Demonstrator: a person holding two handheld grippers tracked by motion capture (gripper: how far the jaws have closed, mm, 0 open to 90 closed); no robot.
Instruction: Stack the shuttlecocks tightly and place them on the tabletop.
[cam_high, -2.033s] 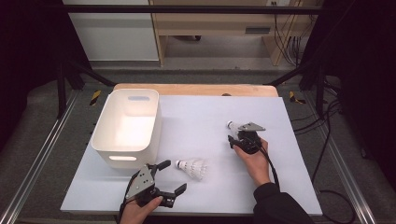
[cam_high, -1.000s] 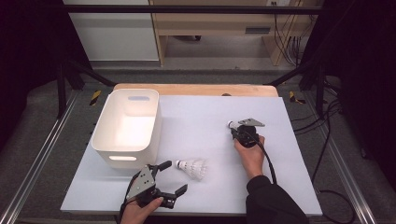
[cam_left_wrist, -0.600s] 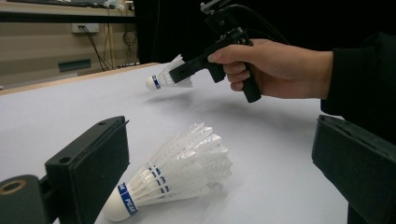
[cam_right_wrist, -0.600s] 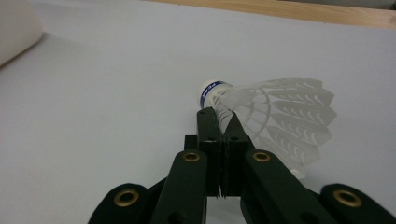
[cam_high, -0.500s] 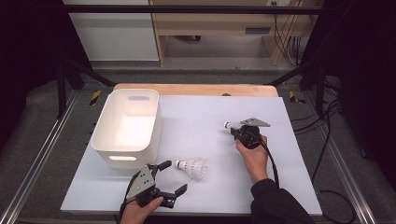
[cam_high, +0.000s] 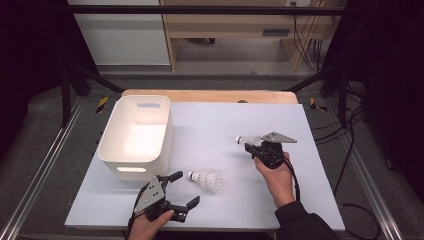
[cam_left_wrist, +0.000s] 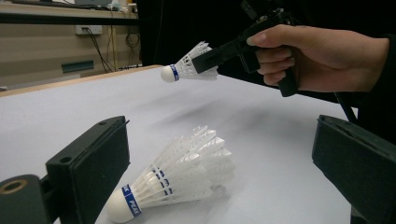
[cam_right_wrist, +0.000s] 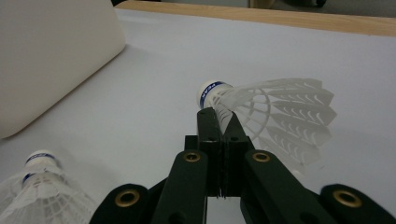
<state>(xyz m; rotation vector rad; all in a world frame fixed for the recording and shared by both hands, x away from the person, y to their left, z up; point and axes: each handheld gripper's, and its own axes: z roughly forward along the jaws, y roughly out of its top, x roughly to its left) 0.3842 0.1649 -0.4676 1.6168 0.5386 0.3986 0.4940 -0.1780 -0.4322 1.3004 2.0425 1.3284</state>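
From the high view, the right gripper (cam_high: 251, 146) carries a shuttlecock (cam_high: 244, 140) at its tips, above the table (cam_high: 310, 200). The left gripper view shows its jaws apart around the second shuttlecock (cam_left_wrist: 175, 175). In the right gripper view the jaws are clamped on the feather skirt just behind the cork: featherlight and crushable, likely safest pinched there.

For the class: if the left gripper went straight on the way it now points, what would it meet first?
Probably the shuttlecocks lying on the table between the left gripper's open jaws; depth is uncertain.
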